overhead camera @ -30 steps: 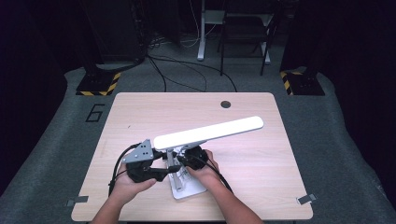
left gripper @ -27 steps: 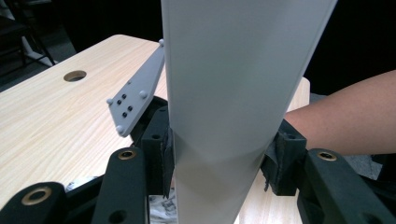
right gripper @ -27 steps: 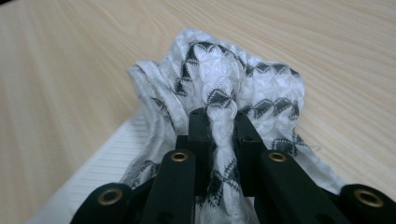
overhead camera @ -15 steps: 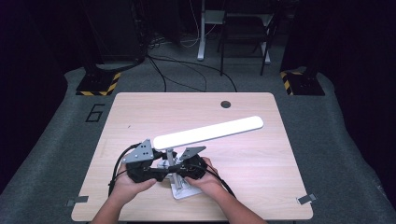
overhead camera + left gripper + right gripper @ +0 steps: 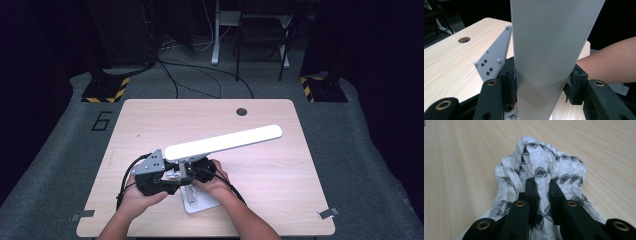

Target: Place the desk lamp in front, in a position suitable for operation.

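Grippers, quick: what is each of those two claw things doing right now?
Left gripper: closed on the white lamp arm.
Right gripper: closed on a bunched white patterned cloth.

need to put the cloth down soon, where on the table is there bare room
Most of the table is bare: the whole far half up to the round hole, the right side beyond the lamp head, and the left edge strip. It is crowded at the near middle, where both grippers, the cloth and the lamp base bunch together.
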{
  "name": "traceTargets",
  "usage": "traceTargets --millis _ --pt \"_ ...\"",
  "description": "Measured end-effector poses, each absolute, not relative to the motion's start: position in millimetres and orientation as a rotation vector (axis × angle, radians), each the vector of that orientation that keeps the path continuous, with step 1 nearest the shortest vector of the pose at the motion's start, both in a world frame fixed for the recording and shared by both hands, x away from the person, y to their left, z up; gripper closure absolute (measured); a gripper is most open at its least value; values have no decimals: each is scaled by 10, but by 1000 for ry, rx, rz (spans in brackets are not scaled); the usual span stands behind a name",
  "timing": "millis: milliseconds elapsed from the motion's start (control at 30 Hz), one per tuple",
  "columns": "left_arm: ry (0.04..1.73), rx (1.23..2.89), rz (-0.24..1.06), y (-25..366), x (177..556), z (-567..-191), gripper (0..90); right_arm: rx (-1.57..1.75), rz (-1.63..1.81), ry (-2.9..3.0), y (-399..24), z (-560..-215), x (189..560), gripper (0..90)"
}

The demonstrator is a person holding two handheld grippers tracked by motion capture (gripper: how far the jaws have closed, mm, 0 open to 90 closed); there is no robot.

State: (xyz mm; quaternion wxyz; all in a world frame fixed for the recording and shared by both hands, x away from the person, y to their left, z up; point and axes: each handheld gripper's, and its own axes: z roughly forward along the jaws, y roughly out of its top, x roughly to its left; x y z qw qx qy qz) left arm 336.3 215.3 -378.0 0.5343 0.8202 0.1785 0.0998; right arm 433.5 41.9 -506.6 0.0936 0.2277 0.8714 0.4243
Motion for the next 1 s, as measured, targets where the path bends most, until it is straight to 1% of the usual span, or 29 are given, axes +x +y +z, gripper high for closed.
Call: traceTargets --millis 333,467,533,1000 --pt "416 1949 236 2156 3367 -3783 525 889 1249 2519 510 -5101 4571 815" --pt "417 1964 236 2204 3386 -3763 527 906 1223 2513 542 -5124 4620 815" --pt "392 1979 240 2230 3392 -3750 528 898 1221 2507 529 -5123 4614 815" --pt "367 1977 222 2250 3408 -3759 528 925 1128 2509 298 -5083 4670 814"
